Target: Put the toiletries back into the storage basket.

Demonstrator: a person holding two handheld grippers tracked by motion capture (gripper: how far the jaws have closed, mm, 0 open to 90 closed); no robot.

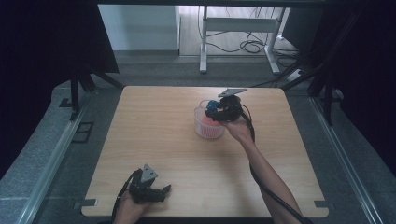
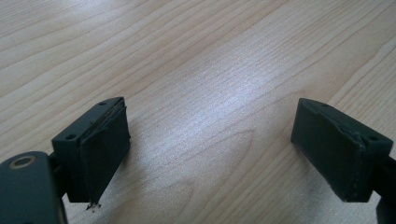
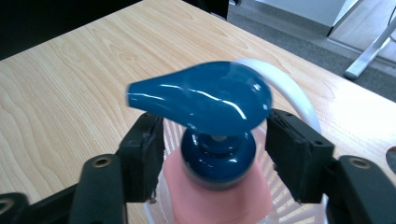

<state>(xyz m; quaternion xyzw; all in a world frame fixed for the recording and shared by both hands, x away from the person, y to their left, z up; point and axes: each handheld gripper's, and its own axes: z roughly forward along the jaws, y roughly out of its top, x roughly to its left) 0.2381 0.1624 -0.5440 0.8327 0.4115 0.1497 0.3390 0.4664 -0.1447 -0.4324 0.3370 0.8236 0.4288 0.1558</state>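
The pink bottle (image 3: 219,200) with its blue pump (image 3: 205,98) stands in the white basket (image 3: 299,93), right of the desk's (image 1: 159,140) centre. The right hand-held gripper (image 3: 212,149) straddles the pump neck — jaws slightly apart, not pressing. The left hand-held gripper (image 2: 210,149) rests near the front edge — jaws wide, empty.

Your pump bottle (image 3: 219,186) stands in the basket (image 1: 205,128), right of centre on the table (image 1: 154,135); your left gripper (image 1: 161,191) rests at the near-left edge.

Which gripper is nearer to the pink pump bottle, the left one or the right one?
The right. The right gripper is at the pink pump bottle in the white basket, its jaws either side of the blue pump. The left gripper rests far off at the table's near edge.
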